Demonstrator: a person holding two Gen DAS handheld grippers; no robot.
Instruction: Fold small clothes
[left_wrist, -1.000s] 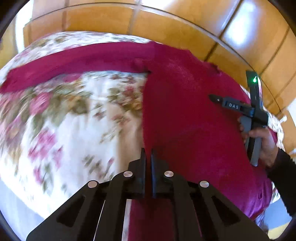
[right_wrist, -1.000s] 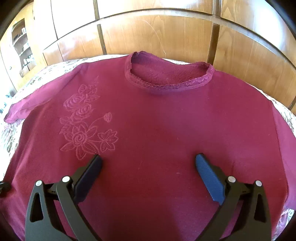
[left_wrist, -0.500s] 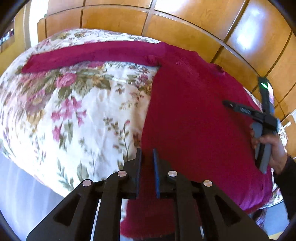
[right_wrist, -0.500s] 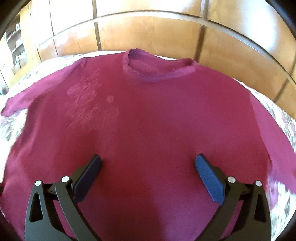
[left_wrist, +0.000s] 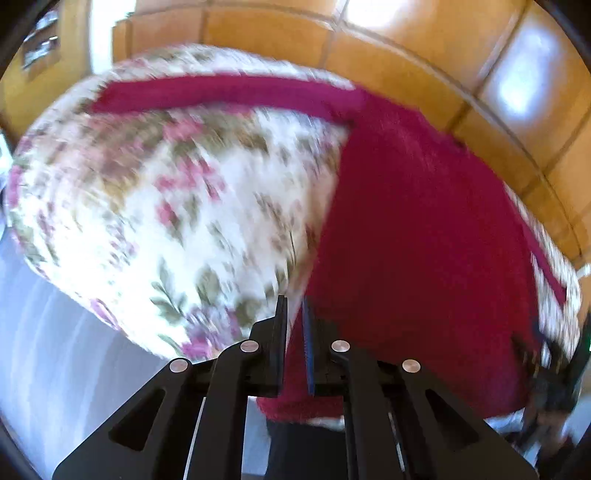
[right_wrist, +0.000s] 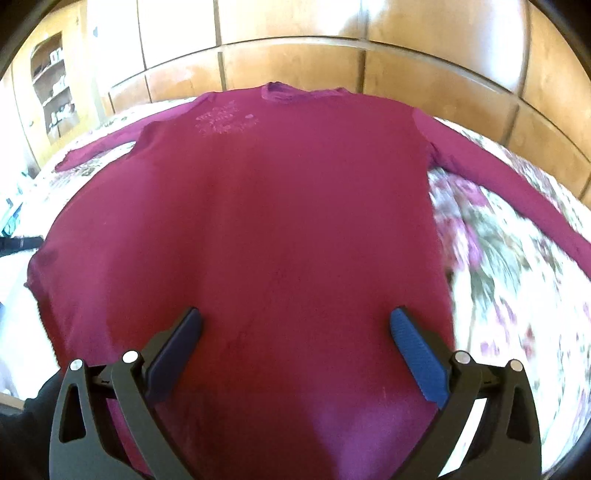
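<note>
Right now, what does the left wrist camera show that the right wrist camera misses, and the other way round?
Only the left wrist view shows the left tongs, nearly closed with the sweater's lower side edge between them, and the pale floor.

Only the right wrist view shows the right tongs wide open over the body of the sweater, its neckline, the faint flower pattern and wall shelves.

Both show the crimson sweater on the floral bedspread and the wooden panels.

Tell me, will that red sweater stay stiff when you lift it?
Probably not. The red sweater lies flat and follows the flowery bedspread, so it likely droops. Its long sleeve would probably dangle. It looks fuzzy, so likely not slippery.
</note>
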